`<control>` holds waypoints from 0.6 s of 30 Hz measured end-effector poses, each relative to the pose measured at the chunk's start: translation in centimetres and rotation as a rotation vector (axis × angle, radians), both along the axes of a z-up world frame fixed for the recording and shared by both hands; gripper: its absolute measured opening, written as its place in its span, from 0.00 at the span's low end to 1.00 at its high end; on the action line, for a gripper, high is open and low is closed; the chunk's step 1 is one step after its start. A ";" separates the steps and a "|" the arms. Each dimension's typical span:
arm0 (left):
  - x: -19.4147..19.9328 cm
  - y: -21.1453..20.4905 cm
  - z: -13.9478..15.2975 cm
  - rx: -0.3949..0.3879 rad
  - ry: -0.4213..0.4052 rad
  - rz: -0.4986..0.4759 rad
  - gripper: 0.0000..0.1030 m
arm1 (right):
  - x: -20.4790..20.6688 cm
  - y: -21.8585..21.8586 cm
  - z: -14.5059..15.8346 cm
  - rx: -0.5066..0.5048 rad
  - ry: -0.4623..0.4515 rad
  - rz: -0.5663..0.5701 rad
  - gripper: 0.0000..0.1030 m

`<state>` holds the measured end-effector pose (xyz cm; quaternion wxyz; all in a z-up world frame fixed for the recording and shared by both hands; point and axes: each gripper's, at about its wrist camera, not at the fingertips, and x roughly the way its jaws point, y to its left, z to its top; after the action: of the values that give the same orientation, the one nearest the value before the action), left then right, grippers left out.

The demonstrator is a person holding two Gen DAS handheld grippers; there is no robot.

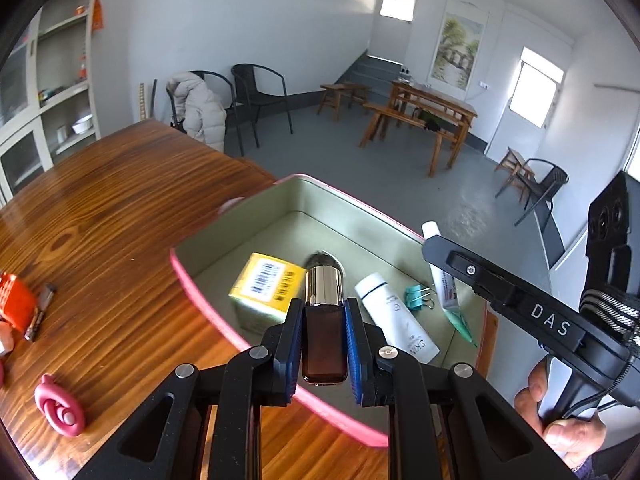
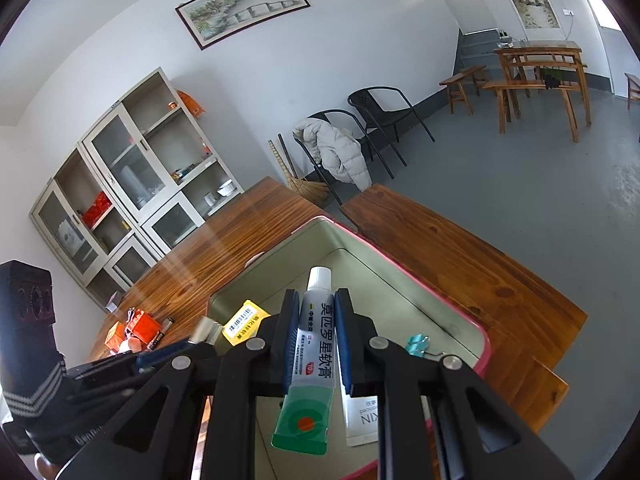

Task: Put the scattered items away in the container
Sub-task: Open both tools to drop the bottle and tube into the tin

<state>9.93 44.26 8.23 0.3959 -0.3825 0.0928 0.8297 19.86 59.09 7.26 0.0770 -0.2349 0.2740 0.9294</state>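
Your left gripper (image 1: pixel 324 312) is clamped on a brown bottle with a shiny cap (image 1: pixel 325 320), held over the near pink rim of the container (image 1: pixel 208 292). Your right gripper (image 2: pixel 317 320) is closed on a white and green ointment tube (image 2: pixel 310 360), cap pointing forward, above the container's (image 2: pixel 400 276) open inside.

Already lying in the container are a yellow box (image 1: pixel 266 286), a white tube (image 1: pixel 394 316) and a teal binder clip (image 1: pixel 416 298); the box sits just beside your bottle's cap. The far half of the floor of the container is bare.

On the wooden table (image 1: pixel 120 208) to the left, well apart from the container, lie a pink curled clip (image 1: pixel 60 406), an orange pack (image 1: pixel 16 302) and a small dark stick-like thing (image 1: pixel 40 312) beside it.

The container sits close to the table's far corner, with grey floor beyond.

The left view shows your right gripper (image 1: pixel 434 246) coming in from the right with its tube (image 1: pixel 442 272) above the container's right side, and a hand (image 1: pixel 560 412) on its handle. The right view shows the orange clutter (image 2: pixel 138 330) and a bench (image 2: pixel 460 264) beside the table.
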 end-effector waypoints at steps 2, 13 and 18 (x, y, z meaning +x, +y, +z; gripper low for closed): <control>-0.1 0.7 -0.1 -0.007 -0.006 -0.008 0.20 | 0.0 0.2 -0.1 -0.004 0.000 0.000 0.19; -0.3 -1.5 0.5 0.071 0.018 0.078 0.85 | -0.2 0.9 -1.3 -0.025 -0.051 -0.002 0.21; -0.9 -3.2 0.5 0.076 0.023 0.124 0.85 | -0.1 0.5 -1.1 -0.028 -0.052 0.002 0.22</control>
<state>9.06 41.10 8.78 0.3570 -0.3627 0.0419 0.8598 19.79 59.64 6.11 0.0801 -0.2603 0.2845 0.9192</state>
